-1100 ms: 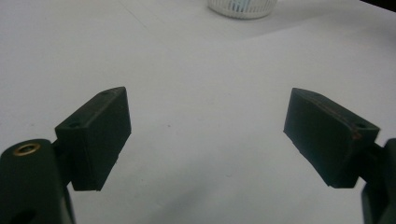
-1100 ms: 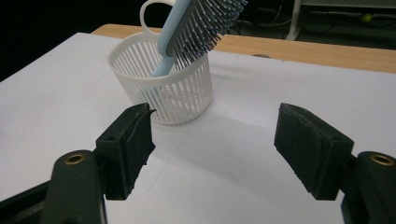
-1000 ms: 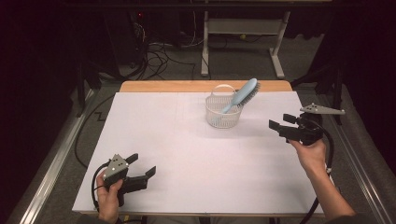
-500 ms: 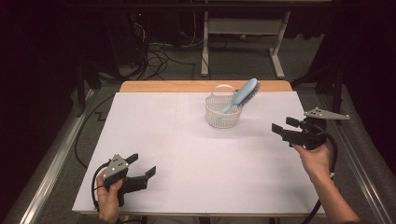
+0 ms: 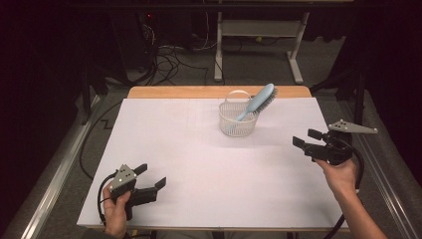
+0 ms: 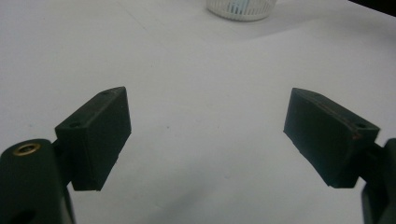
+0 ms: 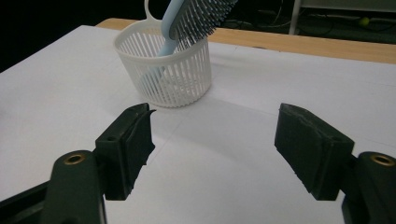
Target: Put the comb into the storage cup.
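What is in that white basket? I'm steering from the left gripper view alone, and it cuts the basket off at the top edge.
Observer: A light blue hairbrush stands in the white basket, handle down, its head leaning out over the rim.
Operator: Which way do the bristles face?
Observer: In the right gripper view they face the right hand-held gripper.
Operator: Is that hand-held gripper holding anything?
Observer: No, its jaws stand open with bare table between them, short of the basket.
Operator: Where does the basket sit on the table?
Observer: Toward the far edge, right of the middle, by the high view.
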### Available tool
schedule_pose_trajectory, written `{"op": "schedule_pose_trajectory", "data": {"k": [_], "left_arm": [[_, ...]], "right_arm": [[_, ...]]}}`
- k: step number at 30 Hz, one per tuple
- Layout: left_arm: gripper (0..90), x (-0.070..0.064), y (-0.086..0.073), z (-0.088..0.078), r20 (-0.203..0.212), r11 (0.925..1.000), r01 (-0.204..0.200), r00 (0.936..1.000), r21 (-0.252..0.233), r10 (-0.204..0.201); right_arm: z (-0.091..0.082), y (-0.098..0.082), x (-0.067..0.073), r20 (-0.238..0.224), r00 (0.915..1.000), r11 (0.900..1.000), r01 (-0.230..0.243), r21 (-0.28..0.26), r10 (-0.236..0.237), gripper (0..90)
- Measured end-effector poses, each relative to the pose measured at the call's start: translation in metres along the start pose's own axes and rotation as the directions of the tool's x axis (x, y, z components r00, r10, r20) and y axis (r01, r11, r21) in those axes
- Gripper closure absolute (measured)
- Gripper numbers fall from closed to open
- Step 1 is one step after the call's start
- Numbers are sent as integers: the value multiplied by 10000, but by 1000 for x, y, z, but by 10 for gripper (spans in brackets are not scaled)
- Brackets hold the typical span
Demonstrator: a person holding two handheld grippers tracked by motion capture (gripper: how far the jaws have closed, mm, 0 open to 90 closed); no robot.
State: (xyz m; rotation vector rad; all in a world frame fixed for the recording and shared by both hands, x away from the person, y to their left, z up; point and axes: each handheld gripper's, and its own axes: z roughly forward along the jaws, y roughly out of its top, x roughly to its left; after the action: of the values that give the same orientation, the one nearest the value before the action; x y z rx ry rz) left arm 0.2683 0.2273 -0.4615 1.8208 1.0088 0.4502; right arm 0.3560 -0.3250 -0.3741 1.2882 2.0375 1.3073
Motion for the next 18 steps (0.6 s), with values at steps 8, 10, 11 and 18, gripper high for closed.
{"op": "schedule_pose_trajectory", "data": {"k": [8, 10, 11, 18], "left_arm": [[158, 0, 0, 0, 16, 10000, 11, 10000, -16, -11], [158, 0, 0, 0, 14, 10000, 6, 10000, -17, -6], [158, 0, 0, 0, 16, 10000, 5, 10000, -15, -5], [158, 0, 0, 0, 10, 10000, 0, 10000, -22, 0]], "right_arm": [[-3, -4, 0, -45, 10000, 10000, -39, -73, 39, 284], [-4, -4, 0, -49, 10000, 10000, -25, -78, 25, 284], [-4, -5, 0, -48, 10000, 9999, -67, -74, 67, 284], [-9, -10, 1, -97, 9999, 9998, -81, -200, 79, 283]]}}
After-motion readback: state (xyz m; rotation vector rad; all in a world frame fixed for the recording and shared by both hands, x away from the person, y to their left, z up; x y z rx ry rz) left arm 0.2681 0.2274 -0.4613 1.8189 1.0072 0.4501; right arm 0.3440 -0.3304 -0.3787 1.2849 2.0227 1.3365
